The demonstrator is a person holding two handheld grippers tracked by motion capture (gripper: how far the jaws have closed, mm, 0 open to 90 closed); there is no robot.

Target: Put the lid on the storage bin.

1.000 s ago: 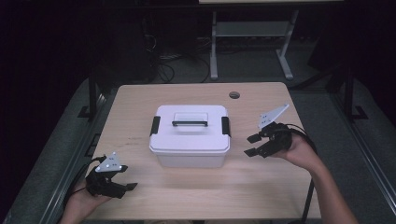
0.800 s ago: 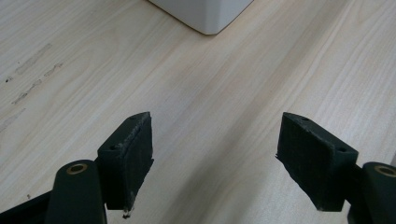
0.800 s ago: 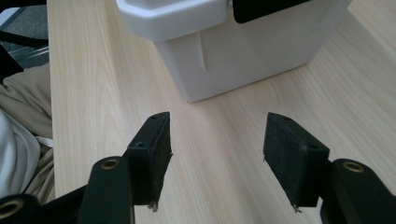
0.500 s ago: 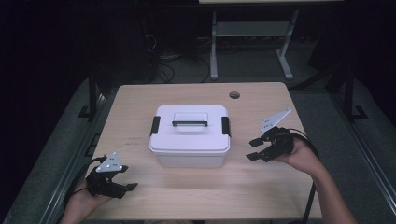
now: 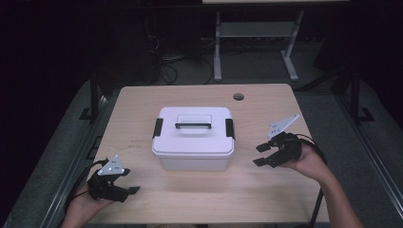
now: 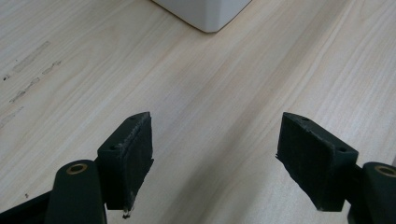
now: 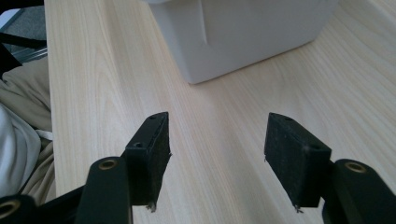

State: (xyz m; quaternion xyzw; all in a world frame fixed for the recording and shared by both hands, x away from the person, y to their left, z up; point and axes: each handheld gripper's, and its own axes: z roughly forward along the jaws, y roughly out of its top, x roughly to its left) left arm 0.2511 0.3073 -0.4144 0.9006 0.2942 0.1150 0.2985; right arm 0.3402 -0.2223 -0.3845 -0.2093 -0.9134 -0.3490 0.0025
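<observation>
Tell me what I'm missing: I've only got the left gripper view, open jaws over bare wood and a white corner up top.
Observer: That corner belongs to a white box with its lid on, mid-table.
Operator: Give me the lid details.
Observer: A dark handle lies flat on top, with a black latch at each end.
Operator: Report the other gripper.
Observer: The right gripper is beside the box's right side, jaws open, nothing between them, apart from the box.
</observation>
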